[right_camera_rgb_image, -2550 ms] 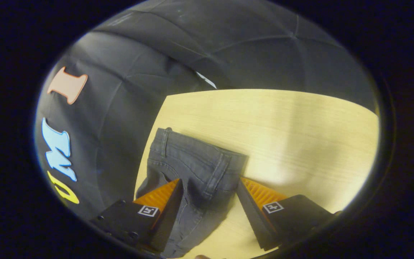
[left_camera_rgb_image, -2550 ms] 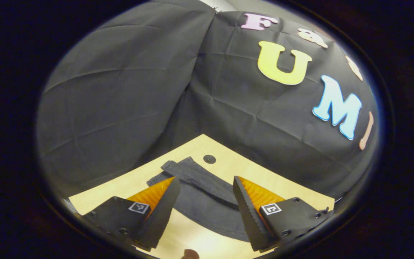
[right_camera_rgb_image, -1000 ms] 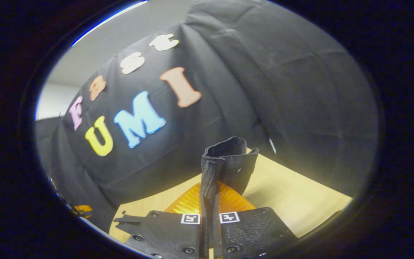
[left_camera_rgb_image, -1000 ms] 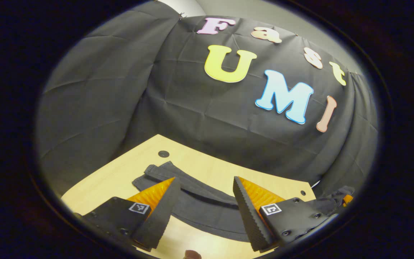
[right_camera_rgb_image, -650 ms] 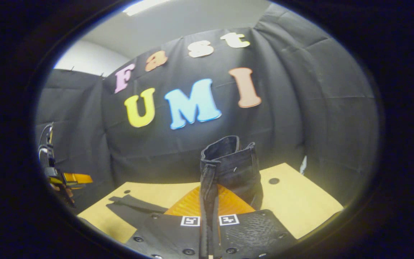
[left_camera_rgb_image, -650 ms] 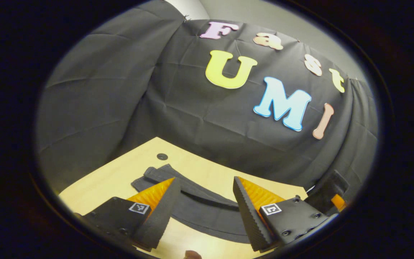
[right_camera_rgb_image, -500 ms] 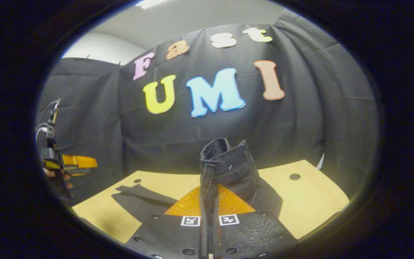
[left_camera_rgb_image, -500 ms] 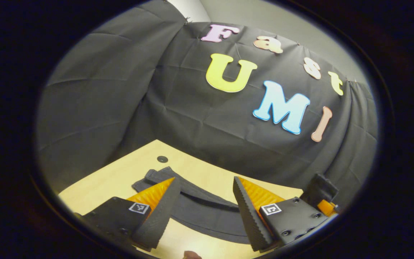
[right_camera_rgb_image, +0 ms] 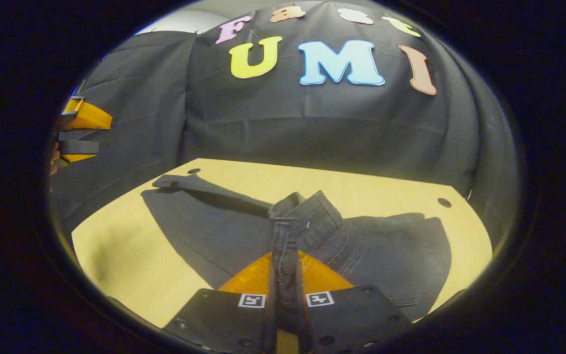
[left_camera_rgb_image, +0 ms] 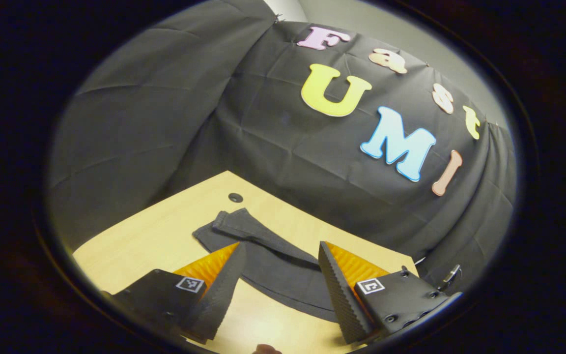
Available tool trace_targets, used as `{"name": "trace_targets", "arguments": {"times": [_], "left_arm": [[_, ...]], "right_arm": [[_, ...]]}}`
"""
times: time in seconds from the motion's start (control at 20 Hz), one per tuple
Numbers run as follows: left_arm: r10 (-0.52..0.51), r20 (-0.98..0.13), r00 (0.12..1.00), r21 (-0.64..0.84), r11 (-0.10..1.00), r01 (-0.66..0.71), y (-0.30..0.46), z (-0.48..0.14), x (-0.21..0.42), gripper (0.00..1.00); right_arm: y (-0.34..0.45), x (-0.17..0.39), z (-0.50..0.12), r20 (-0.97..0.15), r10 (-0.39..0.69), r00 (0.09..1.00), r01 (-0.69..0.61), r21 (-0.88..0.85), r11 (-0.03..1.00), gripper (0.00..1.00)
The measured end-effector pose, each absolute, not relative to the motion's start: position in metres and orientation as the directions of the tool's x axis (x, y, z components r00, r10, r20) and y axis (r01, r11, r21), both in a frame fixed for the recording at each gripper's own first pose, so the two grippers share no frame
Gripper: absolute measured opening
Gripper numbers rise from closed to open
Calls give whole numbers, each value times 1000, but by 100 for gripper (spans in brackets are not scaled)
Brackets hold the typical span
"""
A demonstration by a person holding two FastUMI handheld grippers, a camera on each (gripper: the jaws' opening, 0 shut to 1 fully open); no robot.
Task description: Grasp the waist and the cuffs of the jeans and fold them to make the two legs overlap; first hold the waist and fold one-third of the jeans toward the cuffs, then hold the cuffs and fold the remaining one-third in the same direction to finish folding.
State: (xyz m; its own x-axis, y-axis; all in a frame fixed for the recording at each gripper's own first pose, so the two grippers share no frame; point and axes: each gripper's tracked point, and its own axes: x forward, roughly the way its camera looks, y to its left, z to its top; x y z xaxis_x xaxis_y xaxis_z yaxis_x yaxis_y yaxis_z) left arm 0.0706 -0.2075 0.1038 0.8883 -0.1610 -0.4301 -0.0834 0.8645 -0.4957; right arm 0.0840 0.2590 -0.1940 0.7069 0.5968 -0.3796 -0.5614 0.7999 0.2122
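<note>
Right gripper (right_camera_rgb_image: 285,275) is clamped on the waistband (right_camera_rgb_image: 307,211) of the jeans (right_camera_rgb_image: 204,231), both fingers pressed together with a fold of dark denim pinched between them; the waist end stands up off the table (right_camera_rgb_image: 116,255) in a bunched ridge while the rest of the fabric drapes down to either side. Jeans lie flat across the light wood table, legs running toward the far left corner, cuffs (right_camera_rgb_image: 175,181) ending just beside a small hole (right_camera_rgb_image: 194,171) in the tabletop. Left gripper (left_camera_rgb_image: 280,275) has its fingers spread wide, holding nothing, hovering above the table near the cuff end; in the left gripper view the cuffs (left_camera_rgb_image: 234,221) sit beyond the fingertips, with the leg fabric passing between and under the two fingers, no contact visible. In the right gripper view the left gripper (right_camera_rgb_image: 79,135) shows at the far left edge, raised well above the table, fingers apart, with part of a hand (right_camera_rgb_image: 54,157) behind it.
</note>
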Motion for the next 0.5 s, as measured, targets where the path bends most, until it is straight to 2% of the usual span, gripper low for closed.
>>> {"name": "trace_targets", "arguments": {"times": [0.05, 0.25, 0.3, 0.4, 0.5], "left_arm": [[-160, -446, 881, -507, 856, -101, -205, 99, 70, 97], [-165, -522, 837, -567, 800, -196, -192, 66, 74, 99], [-173, -538, 825, -596, 770, -228, -189, 57, 76, 99], [-195, -558, 807, -666, 685, -296, -182, 41, 85, 99], [-207, -584, 785, -707, 604, -367, -172, 17, 96, 99]], "right_arm": [[261, 79, -193, -388, 608, 693, -564, 233, 792, 20], [255, 68, -180, -404, 624, 669, -580, 241, 778, 71], [250, 66, -169, -390, 626, 676, -577, 248, 778, 78], [234, 67, -140, -348, 611, 710, -553, 261, 791, 77], [214, 70, -111, -300, 582, 756, -518, 270, 812, 85]]}}
